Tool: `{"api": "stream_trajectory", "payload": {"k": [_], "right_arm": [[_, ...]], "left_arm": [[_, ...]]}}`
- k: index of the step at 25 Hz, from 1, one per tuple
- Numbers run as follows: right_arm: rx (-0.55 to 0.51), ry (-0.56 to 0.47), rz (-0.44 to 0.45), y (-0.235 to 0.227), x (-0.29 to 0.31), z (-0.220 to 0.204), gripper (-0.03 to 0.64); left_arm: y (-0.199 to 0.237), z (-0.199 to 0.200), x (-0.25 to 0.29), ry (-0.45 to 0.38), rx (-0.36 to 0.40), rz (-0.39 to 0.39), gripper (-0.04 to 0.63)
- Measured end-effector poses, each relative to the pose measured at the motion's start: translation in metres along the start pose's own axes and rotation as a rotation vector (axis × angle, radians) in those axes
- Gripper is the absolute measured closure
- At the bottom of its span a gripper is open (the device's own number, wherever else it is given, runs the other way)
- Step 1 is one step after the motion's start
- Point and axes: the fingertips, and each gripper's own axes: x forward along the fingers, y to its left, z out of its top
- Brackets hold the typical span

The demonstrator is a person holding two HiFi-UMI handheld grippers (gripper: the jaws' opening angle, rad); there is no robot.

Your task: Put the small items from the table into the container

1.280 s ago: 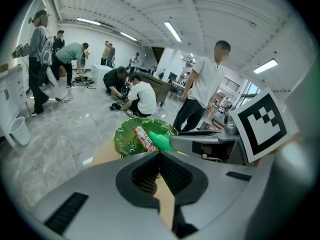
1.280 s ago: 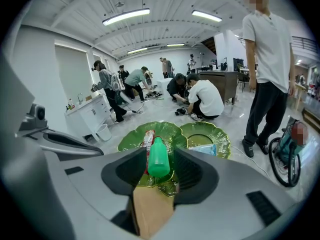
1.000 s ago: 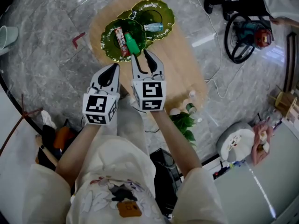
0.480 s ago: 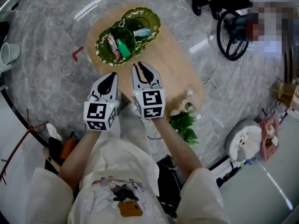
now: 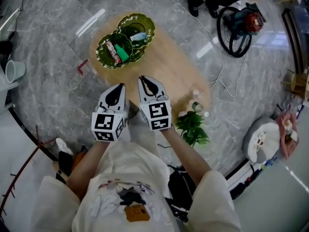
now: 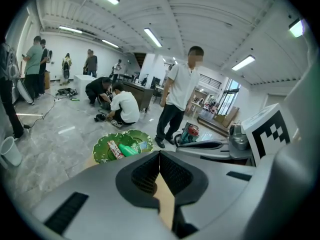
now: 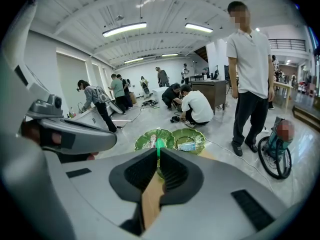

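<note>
Two green leaf-shaped dishes sit at the far end of the oval wooden table (image 5: pixel 176 76). The left dish (image 5: pixel 103 54) holds a red snack pack (image 5: pixel 111 50) and a green bottle (image 5: pixel 123 52). The right dish (image 5: pixel 146 23) holds a clear blue packet (image 5: pixel 138 36). My left gripper (image 5: pixel 117 87) is shut and empty, well short of the dishes. Beside it, my right gripper (image 5: pixel 147 79) has its jaws closing to a shut line with nothing between them. The left gripper view shows the left gripper (image 6: pixel 159 155) with the bottle (image 6: pixel 129 149) far ahead. The right gripper (image 7: pixel 158 151) points at the bottle (image 7: pixel 159 143).
A potted plant (image 5: pixel 192 127) and small bottles (image 5: pixel 195 105) stand at the table's near right end. A cable and a red machine (image 5: pixel 239 25) lie on the floor to the right. A white bucket (image 5: pixel 14 70) is at far left. People stand (image 7: pixel 248 74) and crouch (image 6: pixel 122 106) beyond the table.
Both grippers have drawn back from the dishes toward my body and risen. The right jaws, open near the green bottle a second ago, have closed empty. The bottle stays in the left dish.
</note>
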Motion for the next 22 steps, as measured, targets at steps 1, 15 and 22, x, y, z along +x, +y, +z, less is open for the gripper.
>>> {"api": "stream_trajectory", "payload": {"k": [1, 15, 22], "right_arm": [[0.006, -0.007, 0.0, 0.001, -0.008, 0.001, 0.594], [0.069, -0.094, -0.082, 0.008, -0.114, -0.011, 0.597], [0.092, -0.171, -0.117, 0.019, -0.161, -0.008, 0.598]], "left_arm": [[-0.005, 0.002, -0.004, -0.004, 0.006, -0.005, 0.588], [-0.059, 0.01, -0.059, -0.046, 0.093, -0.056, 0.588], [-0.101, 0.002, -0.09, -0.055, 0.155, -0.111, 0.588]]}}
